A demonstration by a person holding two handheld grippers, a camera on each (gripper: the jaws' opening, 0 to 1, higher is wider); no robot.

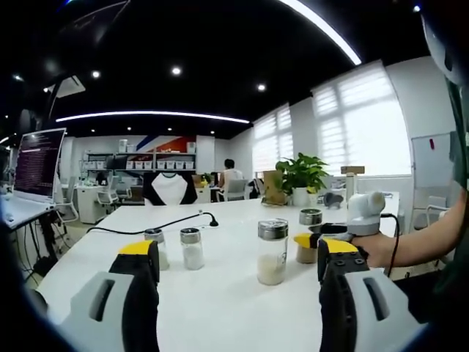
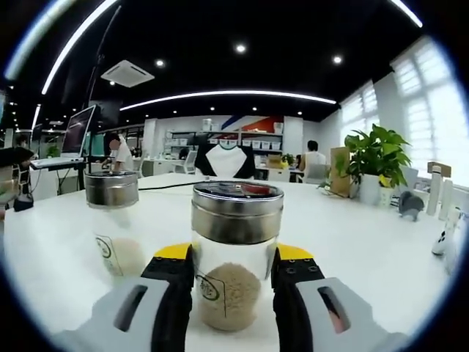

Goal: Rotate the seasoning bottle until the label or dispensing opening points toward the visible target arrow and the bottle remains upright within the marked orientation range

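Right gripper (image 2: 233, 270) jaws pinch the upright seasoning bottle (image 2: 236, 253) between them; left gripper (image 1: 238, 259) spread apart

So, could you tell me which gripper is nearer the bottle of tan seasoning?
Right. The right gripper has its jaws on either side of the seasoning bottle; the left gripper stands open, well short of it.

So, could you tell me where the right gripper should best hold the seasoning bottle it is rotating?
On the clear glass body of the seasoning bottle, just under its metal cap, coming in level from the front. The bottle stands upright and its round sides fit between the right gripper jaws, which already flank it there.
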